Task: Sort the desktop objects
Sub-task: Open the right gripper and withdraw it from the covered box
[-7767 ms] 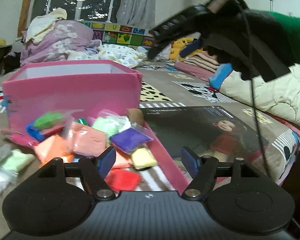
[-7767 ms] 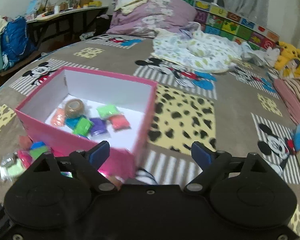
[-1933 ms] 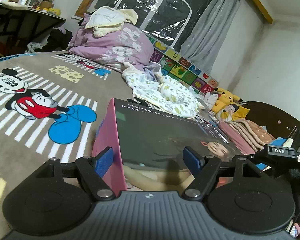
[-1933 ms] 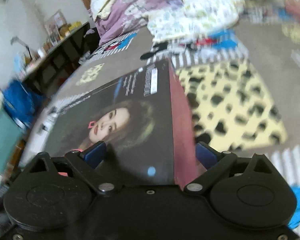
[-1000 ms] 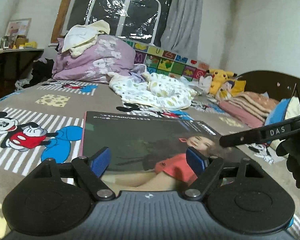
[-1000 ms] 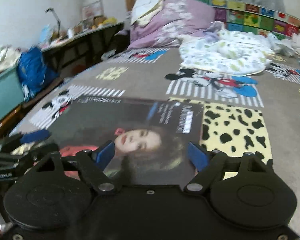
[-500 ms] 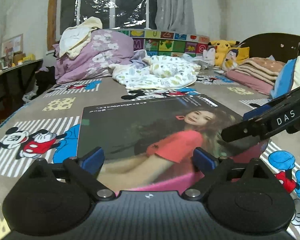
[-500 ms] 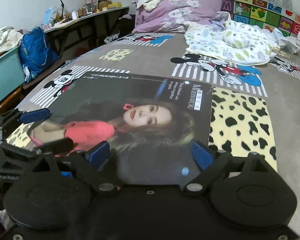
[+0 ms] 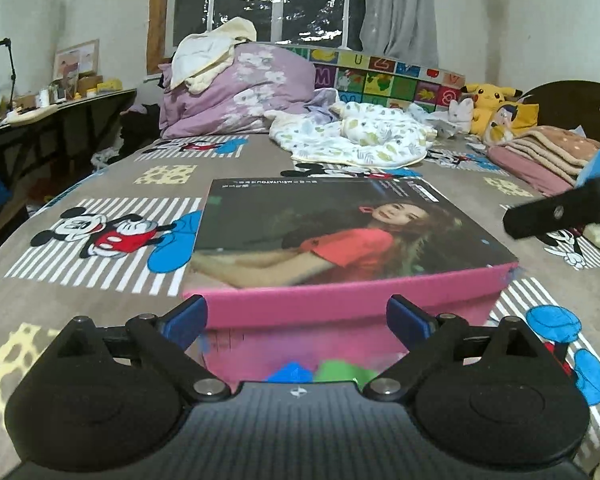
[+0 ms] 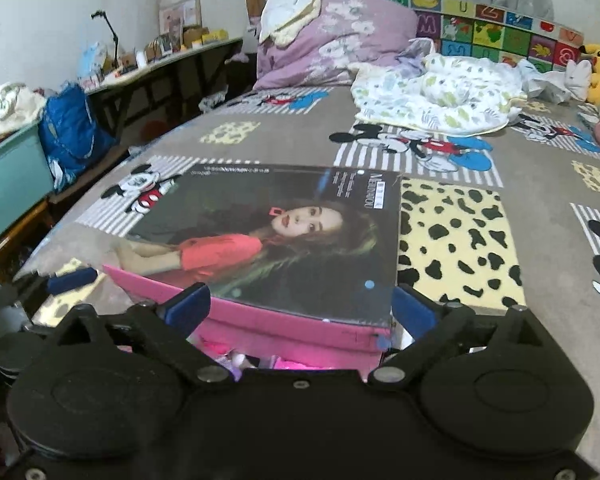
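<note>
Pink box [image 9: 352, 308] closed on the patterned bedspread [image 9: 100, 280].
Its photo-printed lid [image 9: 340, 228] is seated flat; left gripper [image 9: 296, 320] and right gripper [image 10: 300, 312] are held spread, gripping nothing.

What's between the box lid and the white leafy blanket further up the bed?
In the right wrist view, only bedsheet lies between the lid and the blanket: a striped Mickey Mouse print, nothing loose.
</note>
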The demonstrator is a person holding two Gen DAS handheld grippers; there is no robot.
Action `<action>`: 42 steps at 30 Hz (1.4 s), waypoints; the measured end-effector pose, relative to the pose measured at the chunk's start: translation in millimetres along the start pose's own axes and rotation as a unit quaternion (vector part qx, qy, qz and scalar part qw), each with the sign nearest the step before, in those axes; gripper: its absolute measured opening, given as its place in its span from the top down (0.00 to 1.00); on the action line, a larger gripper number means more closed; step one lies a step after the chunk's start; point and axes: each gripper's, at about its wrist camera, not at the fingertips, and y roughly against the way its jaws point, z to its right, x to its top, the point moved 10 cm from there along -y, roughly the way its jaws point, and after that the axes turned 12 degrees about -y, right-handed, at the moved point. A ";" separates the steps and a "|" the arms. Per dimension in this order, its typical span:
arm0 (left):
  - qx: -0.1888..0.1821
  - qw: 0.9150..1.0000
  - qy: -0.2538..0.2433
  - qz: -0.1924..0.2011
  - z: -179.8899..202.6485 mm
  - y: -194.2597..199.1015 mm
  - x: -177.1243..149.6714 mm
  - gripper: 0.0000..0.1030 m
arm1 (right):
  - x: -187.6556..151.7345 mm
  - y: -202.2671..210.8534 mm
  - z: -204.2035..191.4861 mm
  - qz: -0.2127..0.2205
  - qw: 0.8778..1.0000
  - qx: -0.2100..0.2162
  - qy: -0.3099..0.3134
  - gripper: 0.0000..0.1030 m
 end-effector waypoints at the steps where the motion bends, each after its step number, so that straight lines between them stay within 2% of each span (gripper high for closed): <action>1: 0.004 1.000 -0.003 -0.001 1.8 5.8 -1.1 0.06 | -0.4 5.7 -0.7 0.002 1.000 0.002 -0.001 0.05; 6: 0.025 1.000 -0.011 -0.006 9.2 34.2 -10.1 0.06 | -3.7 33.5 -4.8 0.023 1.000 -0.009 0.014 0.05; 11: 0.032 0.999 -0.004 -0.008 13.0 64.9 -18.2 0.06 | -11.9 64.2 -16.8 0.042 0.998 -0.001 0.048 0.05; 15: 0.043 0.999 -0.011 -0.009 15.9 91.6 -25.5 0.06 | -17.5 85.8 -19.9 0.048 0.998 -0.003 0.032 0.05; 22: 0.037 0.999 -0.009 -0.014 26.5 133.8 -36.7 0.06 | -50.8 117.6 -32.0 0.052 0.998 -0.006 0.026 0.05; 23: 0.035 0.999 -0.009 -0.013 27.9 139.8 -36.9 0.06 | -56.3 122.4 -32.7 0.055 0.998 -0.010 0.028 0.01; 25: 0.033 0.999 -0.009 -0.010 30.7 151.7 -37.4 0.06 | -66.6 132.6 -34.8 0.061 0.997 -0.017 0.034 0.01; 29: 0.031 1.000 -0.004 -0.005 35.8 175.8 -36.4 0.06 | -82.7 148.6 -35.1 0.050 0.999 -0.004 0.004 0.01; 32: 0.042 0.999 -0.013 0.002 40.0 194.4 -34.1 0.06 | -98.1 156.0 -34.3 0.022 1.000 0.007 -0.017 0.01; 37: 0.046 0.999 -0.020 0.006 44.9 217.9 -33.2 0.06 | -115.0 172.1 -32.3 0.031 0.998 0.008 -0.059 0.01; 42: 0.055 0.998 -0.025 0.012 48.1 234.3 -35.7 0.06 | -133.1 183.1 -32.8 0.035 0.998 -0.013 -0.057 0.01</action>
